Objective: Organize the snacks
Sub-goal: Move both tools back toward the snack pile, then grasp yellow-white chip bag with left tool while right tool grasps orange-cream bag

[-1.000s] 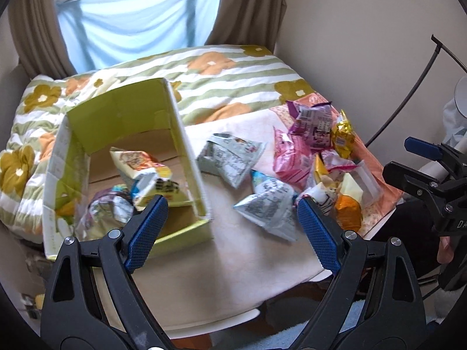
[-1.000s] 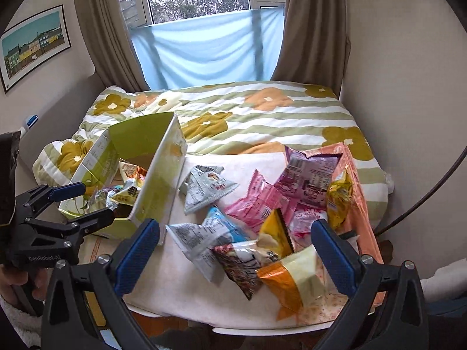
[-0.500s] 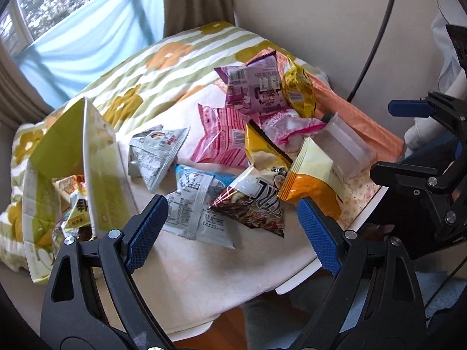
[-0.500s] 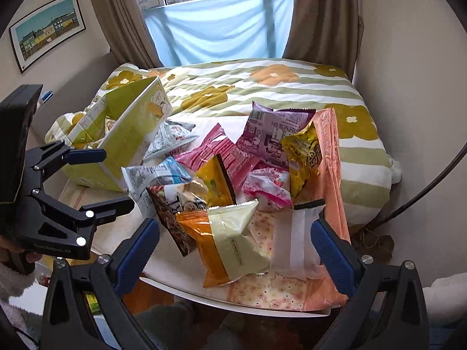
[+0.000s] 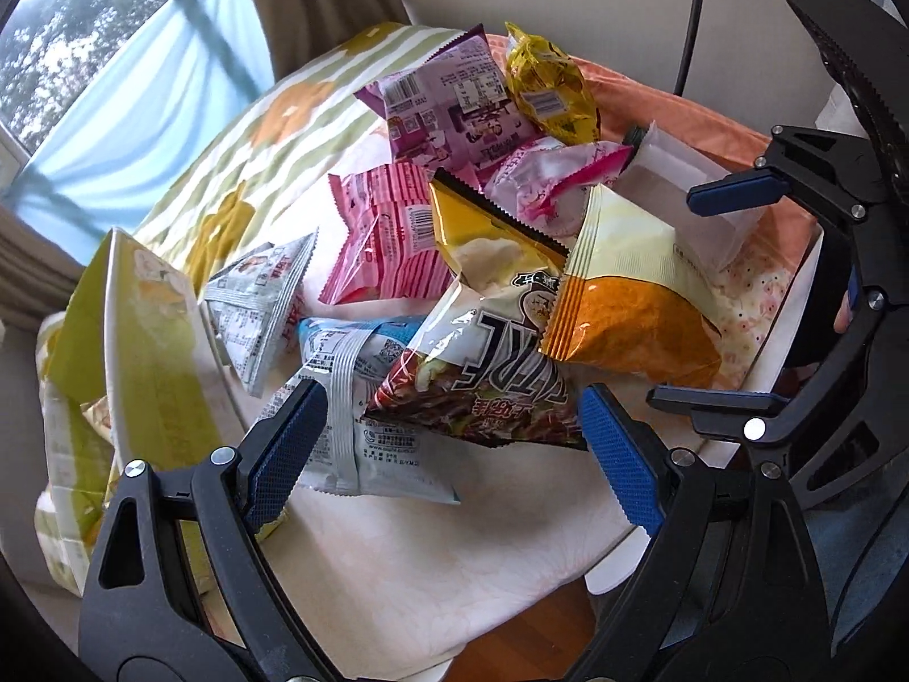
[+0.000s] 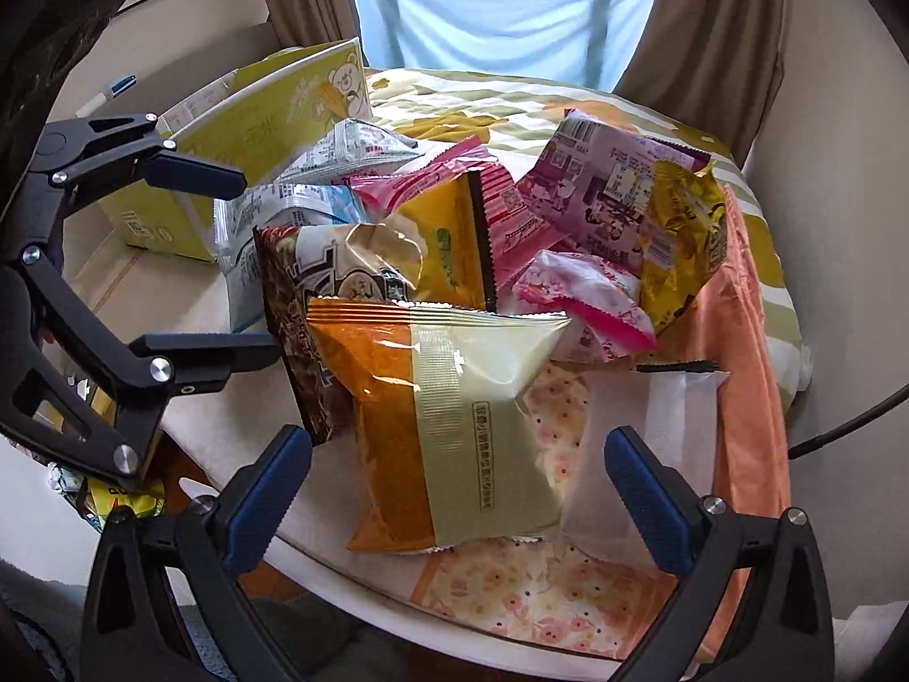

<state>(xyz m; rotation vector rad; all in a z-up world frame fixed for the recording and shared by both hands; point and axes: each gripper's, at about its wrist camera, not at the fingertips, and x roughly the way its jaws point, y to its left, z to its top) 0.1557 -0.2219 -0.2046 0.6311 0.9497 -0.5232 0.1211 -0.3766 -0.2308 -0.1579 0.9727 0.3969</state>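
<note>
Several snack bags lie heaped on a small white table (image 5: 397,557). My left gripper (image 5: 454,454) is open and empty, just in front of a dark brown noodle bag (image 5: 483,375) and a grey-blue bag (image 5: 346,398). My right gripper (image 6: 460,494) is open and empty, its jaws either side of an orange and cream bag (image 6: 443,420); that bag also shows in the left wrist view (image 5: 630,307). A white packet (image 6: 642,454) lies beside it. A yellow-green cardboard box (image 5: 142,352) stands at the table's left; it also shows in the right wrist view (image 6: 255,131).
Pink (image 5: 386,238), purple (image 5: 449,102) and gold (image 5: 545,91) bags lie further back. A floral bed (image 6: 511,108) is behind the table, an orange cloth (image 6: 744,352) at its right edge. Each gripper shows in the other's view, close together. A wall and cable stand right.
Both grippers have moved down and closer to the snack heap. The left view has swung right, from the box to the bags. Both stay open.
</note>
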